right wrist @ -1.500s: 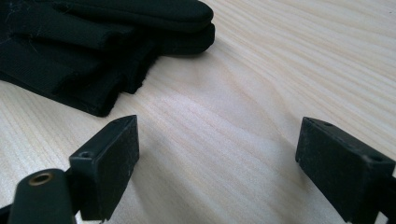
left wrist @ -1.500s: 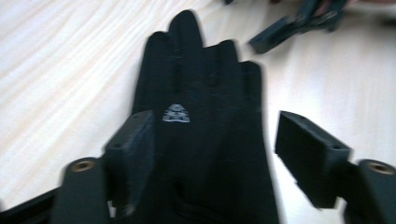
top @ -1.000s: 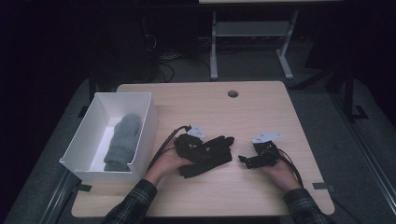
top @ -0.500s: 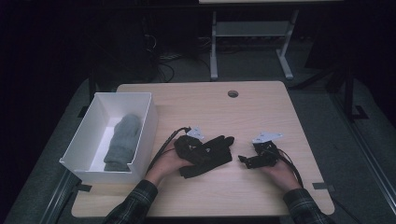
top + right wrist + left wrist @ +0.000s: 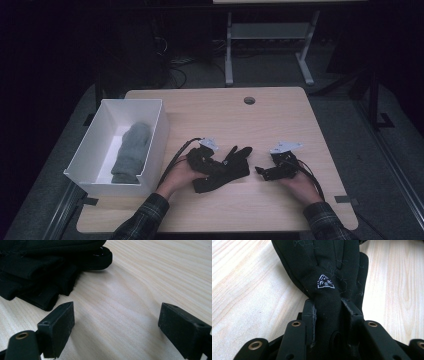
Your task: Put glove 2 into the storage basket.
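Observation:
A black glove lies flat on the wooden table, its fingers pointing away to the right. My left gripper has just been closing and its pads now pinch the glove at the wrist end, just below a small white logo; in the left gripper view the left gripper has bunched fabric between its jaws. My right gripper rests low on the table to the right of the glove. In the right gripper view the right gripper stands open over bare wood, the glove beyond its left jaw.
A white box stands at the table's left edge with a grey mitten inside. A round cable hole sits near the far edge. Bare wood stretches beyond the glove and to the right.
Both hands and the black glove keep their places on the table; no shift shows in the high view.

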Tool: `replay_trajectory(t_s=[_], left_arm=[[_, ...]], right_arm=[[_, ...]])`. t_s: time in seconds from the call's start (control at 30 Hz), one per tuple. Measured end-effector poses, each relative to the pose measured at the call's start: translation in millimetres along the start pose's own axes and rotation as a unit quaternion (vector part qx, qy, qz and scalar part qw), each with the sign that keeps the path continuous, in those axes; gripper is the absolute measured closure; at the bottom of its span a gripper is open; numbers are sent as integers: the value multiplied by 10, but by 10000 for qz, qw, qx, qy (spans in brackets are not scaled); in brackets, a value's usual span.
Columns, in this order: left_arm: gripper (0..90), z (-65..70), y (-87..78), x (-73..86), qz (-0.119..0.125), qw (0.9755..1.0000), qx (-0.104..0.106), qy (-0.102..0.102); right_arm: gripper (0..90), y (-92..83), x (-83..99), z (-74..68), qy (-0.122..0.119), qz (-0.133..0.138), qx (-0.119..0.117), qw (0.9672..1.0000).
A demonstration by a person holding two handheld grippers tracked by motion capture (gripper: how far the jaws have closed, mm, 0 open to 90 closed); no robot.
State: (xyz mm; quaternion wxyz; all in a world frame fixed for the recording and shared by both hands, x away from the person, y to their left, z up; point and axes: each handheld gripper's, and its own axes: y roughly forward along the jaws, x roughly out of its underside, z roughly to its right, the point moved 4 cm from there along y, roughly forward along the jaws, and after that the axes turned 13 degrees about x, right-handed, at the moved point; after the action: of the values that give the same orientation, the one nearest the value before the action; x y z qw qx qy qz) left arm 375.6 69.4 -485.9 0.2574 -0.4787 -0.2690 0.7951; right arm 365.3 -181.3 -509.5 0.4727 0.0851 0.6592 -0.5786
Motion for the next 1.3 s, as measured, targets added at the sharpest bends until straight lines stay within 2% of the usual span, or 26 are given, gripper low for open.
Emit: replay_trajectory(t_s=[0.1,0.3,0.37,0.53,0.67,0.9,1.1,1.17,1.2,1.3], left_arm=[[678,43,-26,-30,-19,9999,-110,5],[680,132,-155,-103,53,9991,-387,-142],[680,156,-216,-132,123,9985,-495,-188],[680,208,-392,-208,384,9966,-607,-400],[680,250,-551,-291,429,9950,-754,-487],[679,343,-880,-457,643,9911,-974,-647],[680,402,-1156,-559,715,9885,-1169,-646],[679,416,-1262,-582,763,9880,-1169,-657],[679,427,-1309,-598,814,9868,-1226,-678],[679,452,-1467,-624,817,9854,-1337,-664]], right_arm=[[136,0,0,0,0,-1,2,10000],[135,0,0,0,-1,-1,1,10000],[135,-2,-1,-4,23,-16,2,10000],[135,-2,-1,-6,34,-19,2,10000],[135,1,-1,-3,13,-5,8,10000],[134,1,-2,-4,15,-2,3,10000],[134,0,-2,-6,30,-4,-2,10000],[134,0,-2,-5,19,-5,2,10000],[135,0,-2,-5,21,-9,2,10000],[134,-1,-3,-8,41,-10,-4,10000]])
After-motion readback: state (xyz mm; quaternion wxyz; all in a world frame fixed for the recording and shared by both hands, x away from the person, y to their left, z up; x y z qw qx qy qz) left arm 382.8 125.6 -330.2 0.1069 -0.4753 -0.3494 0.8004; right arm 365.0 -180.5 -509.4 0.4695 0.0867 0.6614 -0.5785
